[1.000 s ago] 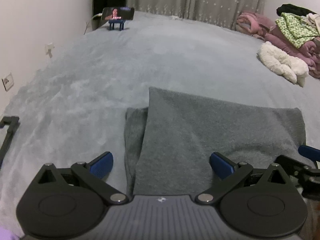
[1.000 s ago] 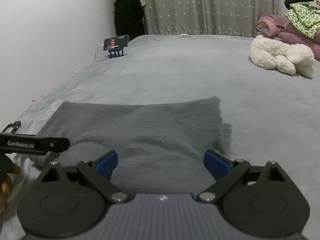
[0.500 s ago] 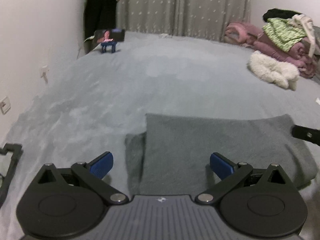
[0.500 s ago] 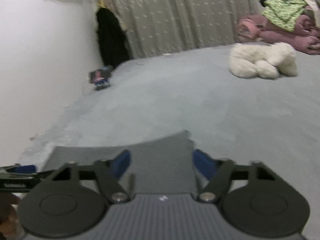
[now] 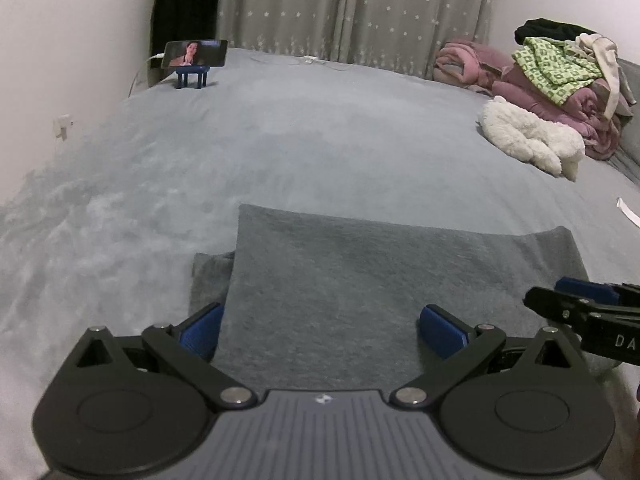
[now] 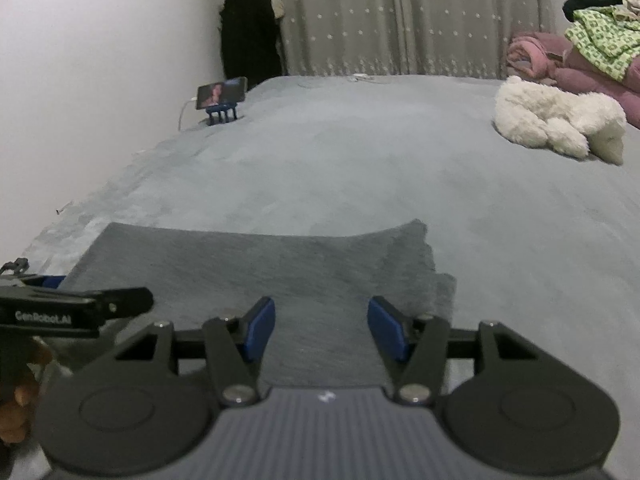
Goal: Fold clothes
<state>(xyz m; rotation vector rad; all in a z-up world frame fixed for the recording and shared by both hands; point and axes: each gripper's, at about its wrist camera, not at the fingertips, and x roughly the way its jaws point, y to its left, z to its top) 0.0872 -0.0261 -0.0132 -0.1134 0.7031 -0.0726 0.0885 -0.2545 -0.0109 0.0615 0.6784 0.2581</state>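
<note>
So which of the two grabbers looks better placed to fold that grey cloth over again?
Probably the left gripper. It hangs wide open over the near left edge of the grey cloth, beside the flap poking out. The right gripper is open too, but narrower and aimed mid-cloth.

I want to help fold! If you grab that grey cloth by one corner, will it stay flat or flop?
The grey cloth probably flops: it lies limp and folded on the bed. It looks light, likely sliding rather than rolling.
</note>
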